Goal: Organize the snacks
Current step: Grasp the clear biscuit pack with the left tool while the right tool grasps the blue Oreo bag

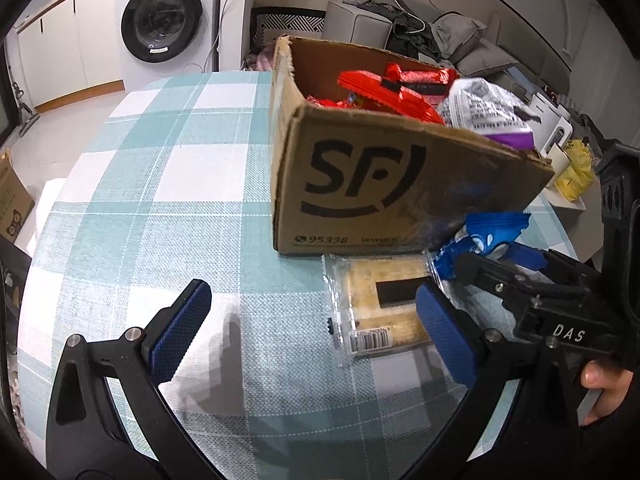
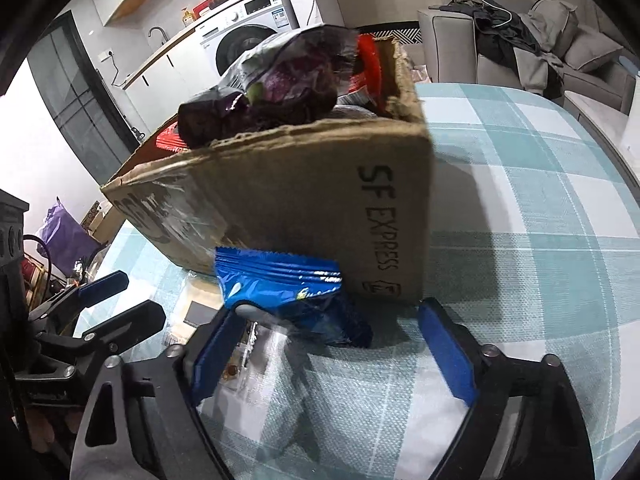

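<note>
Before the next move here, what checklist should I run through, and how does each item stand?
1. Blue packet between the right gripper jaws: ok, it leans on the cardboard box.
2. Both pads pressing the packet: not ok, one pad stands clear.
3. Room left in the box: cannot tell; the purple bag rises above the rim.
4. Left gripper free: ok, open, holding nothing.
5. Every snack boxed: not ok, the clear-wrapped cracker pack lies on the tablecloth.

washing machine [image 1: 166,20], sofa [image 1: 472,36] — checked tablecloth [image 1: 160,184]
</note>
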`<state>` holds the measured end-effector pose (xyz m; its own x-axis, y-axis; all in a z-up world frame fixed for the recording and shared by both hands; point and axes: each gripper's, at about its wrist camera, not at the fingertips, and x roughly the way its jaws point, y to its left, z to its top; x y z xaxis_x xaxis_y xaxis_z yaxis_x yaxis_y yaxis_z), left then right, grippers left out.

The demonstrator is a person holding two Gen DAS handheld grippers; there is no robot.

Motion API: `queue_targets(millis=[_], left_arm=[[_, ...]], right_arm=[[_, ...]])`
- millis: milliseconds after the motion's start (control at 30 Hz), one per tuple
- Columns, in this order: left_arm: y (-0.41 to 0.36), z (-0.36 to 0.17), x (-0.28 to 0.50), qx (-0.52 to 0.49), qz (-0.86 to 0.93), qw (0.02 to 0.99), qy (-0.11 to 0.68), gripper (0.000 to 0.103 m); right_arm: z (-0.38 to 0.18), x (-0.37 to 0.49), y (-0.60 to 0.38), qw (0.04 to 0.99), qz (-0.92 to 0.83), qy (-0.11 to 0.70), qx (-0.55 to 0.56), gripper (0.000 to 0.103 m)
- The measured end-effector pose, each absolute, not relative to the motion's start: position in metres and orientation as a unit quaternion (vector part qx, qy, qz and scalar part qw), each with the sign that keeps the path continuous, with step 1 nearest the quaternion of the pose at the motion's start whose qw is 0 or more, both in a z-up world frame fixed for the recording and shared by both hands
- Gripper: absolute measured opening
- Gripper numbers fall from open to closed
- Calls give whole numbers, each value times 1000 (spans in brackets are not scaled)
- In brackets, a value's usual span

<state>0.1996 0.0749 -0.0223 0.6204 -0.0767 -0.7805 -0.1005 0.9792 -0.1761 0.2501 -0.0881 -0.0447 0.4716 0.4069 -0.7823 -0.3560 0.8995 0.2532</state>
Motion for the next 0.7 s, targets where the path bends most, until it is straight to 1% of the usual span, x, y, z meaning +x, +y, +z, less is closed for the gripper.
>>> queue_targets(millis=[67, 233, 267, 400, 500, 567, 700], left_arm=[[71, -24, 200, -97, 6, 894, 438, 102], [63, -28, 200, -88, 5, 892, 443, 102], [61, -29, 200, -87, 5, 892, 444, 102], [56, -32, 201, -85, 6, 890, 448, 102], [51, -34, 202, -80, 7, 889, 451, 102], [50, -36, 202, -80, 9, 887, 455, 102], [45, -39, 204, -80, 9, 884, 462, 102]], right_arm=[[-45, 249, -93, 857, 224, 463, 33, 80], [-44, 246, -106, 860, 225, 455, 47, 76], [-45, 245, -108, 860, 226, 454, 50, 73], [-48, 242, -119, 861, 229, 450, 60, 66], [-42, 234, -118, 864, 235, 441, 61, 58], [-40, 230, -119, 865, 241, 436, 60, 49], [-37, 218, -119, 869, 248, 424, 53, 47]])
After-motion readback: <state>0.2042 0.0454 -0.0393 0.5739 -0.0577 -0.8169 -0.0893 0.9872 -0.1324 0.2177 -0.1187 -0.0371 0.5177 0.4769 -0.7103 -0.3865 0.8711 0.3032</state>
